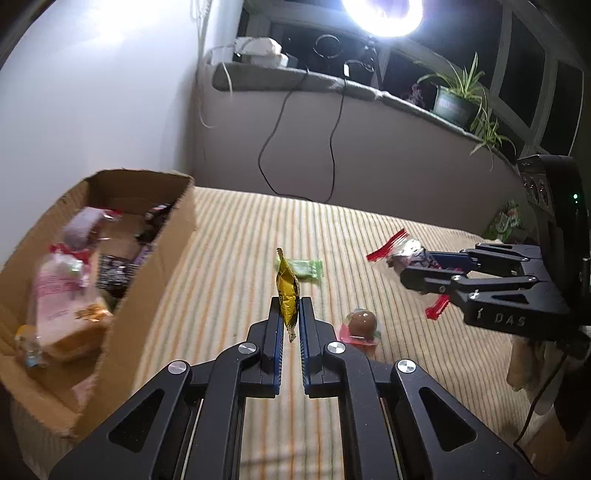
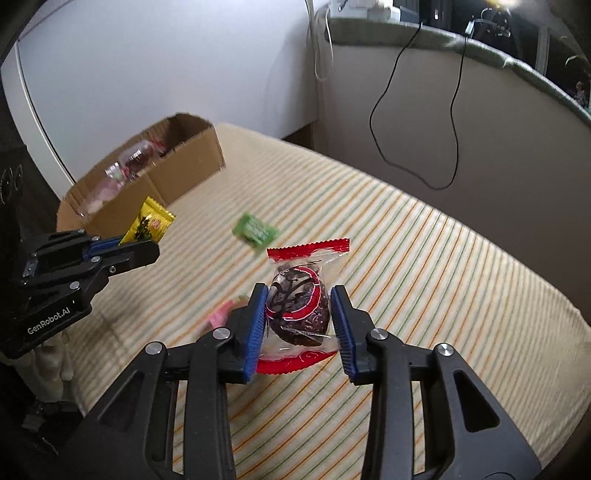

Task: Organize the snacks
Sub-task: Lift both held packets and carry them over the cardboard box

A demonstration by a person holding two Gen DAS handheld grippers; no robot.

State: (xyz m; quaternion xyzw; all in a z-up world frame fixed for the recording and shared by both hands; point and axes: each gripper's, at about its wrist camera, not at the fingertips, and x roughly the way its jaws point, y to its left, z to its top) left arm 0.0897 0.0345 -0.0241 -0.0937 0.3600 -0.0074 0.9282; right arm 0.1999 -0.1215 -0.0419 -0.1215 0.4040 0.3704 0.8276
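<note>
My left gripper (image 1: 290,306) is shut on a small yellow snack packet (image 1: 287,291), held edge-on above the striped bedcover (image 1: 240,229). From the right wrist view that left gripper (image 2: 153,249) sits at the left with the yellow packet (image 2: 149,223) sticking out, close to the cardboard box (image 2: 184,173). My right gripper (image 2: 299,291) grips a clear, red-edged wrapper with a dark round snack (image 2: 297,306) inside, lifted off the cover. The left wrist view has the right gripper (image 1: 410,266) and its wrapped snack (image 1: 402,251) at the right. The open box (image 1: 147,295) holds several snacks.
A green packet (image 1: 303,267) (image 2: 255,230) and a pink cup with a brown ball (image 1: 362,325) lie on the cover between the grippers. Black cables (image 1: 273,147) hang from the windowsill (image 1: 332,83), which carries a potted plant (image 1: 456,99) and a bright lamp (image 1: 382,14).
</note>
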